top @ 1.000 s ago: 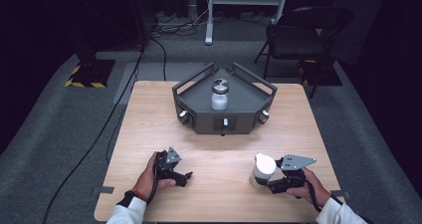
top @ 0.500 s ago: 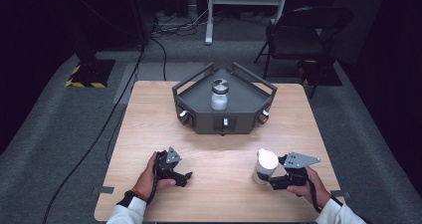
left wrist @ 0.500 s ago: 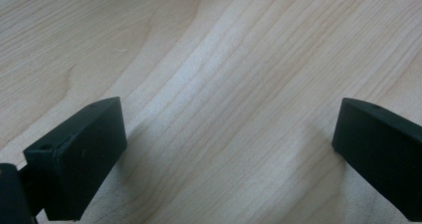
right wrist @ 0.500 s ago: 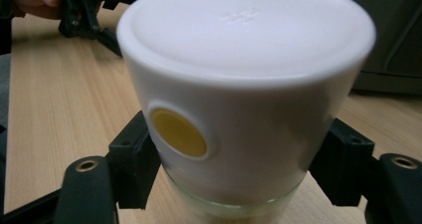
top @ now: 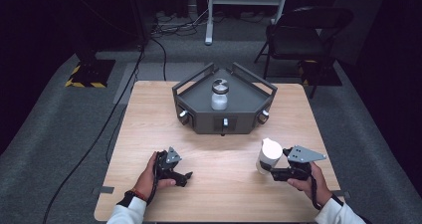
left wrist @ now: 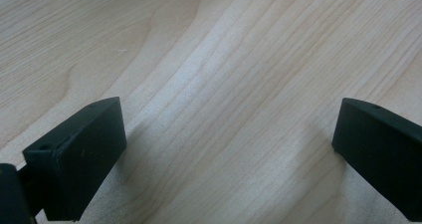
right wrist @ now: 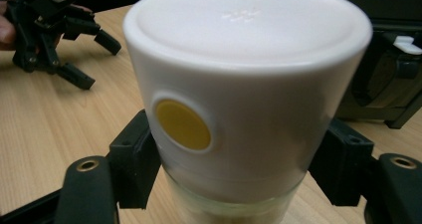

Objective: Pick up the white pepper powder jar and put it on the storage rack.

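Right gripper view: right hand-held gripper (right wrist: 239, 169) pinches the white-capped jar (right wrist: 244, 99), upright on the desk (top: 224, 184) at its near right. Left hand-held gripper (left wrist: 224, 149) spread, idle. Grasp looks done; next likely a steady lift toward the dark tray (top: 249, 102).

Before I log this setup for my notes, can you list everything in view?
Table: one, light wood, centre of the high view.
Tray: one, dark grey, angular, at the table's far side.
Jar: one, clear with a silver lid, upright in the tray.
White-capped jar: one, white cap with a yellow dot, clear base, on the table's near right.
Chair: one, black, on the floor beyond the table.
Left gripper: black, jaws open, nothing between them, low over the table.
Right gripper: black, shut on the white-capped jar.
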`<state>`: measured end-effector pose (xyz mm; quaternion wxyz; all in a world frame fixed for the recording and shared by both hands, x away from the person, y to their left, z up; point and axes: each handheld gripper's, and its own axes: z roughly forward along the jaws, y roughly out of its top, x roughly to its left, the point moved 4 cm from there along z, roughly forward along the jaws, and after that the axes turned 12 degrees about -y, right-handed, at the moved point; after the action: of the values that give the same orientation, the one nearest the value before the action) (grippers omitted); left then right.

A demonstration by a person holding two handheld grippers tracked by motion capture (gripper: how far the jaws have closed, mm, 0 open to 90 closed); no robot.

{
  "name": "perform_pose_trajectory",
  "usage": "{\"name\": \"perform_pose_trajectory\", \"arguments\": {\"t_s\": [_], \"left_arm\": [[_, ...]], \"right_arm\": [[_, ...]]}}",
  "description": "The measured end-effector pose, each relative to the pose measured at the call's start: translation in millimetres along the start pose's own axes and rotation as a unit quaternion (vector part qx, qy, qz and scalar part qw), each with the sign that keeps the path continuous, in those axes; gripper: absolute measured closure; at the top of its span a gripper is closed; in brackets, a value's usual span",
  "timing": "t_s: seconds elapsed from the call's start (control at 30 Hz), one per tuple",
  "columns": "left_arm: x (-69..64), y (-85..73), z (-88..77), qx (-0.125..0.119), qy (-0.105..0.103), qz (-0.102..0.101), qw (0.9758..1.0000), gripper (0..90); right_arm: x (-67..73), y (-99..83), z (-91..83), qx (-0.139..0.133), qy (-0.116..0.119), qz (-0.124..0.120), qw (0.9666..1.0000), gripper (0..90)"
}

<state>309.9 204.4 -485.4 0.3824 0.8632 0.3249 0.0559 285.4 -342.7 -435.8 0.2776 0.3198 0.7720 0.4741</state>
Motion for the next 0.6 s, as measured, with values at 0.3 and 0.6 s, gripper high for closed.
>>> {"name": "perform_pose_trajectory", "arguments": {"t_s": [0.3, 0.6], "left_arm": [[0.2, -0.1, 0.1, 0.000, 0.000, 0.000, 1.0000, 0.1], [0.1, 0.0, 0.0, 0.000, 0.000, 0.000, 1.0000, 0.1]], "right_arm": [[2.9, 12.2, 4.3, 0.004, -0.028, 0.002, 0.9996, 29.8], [7.1, 30.6, 8.0, -0.010, -0.058, 0.006, 0.9982, 29.9]]}}
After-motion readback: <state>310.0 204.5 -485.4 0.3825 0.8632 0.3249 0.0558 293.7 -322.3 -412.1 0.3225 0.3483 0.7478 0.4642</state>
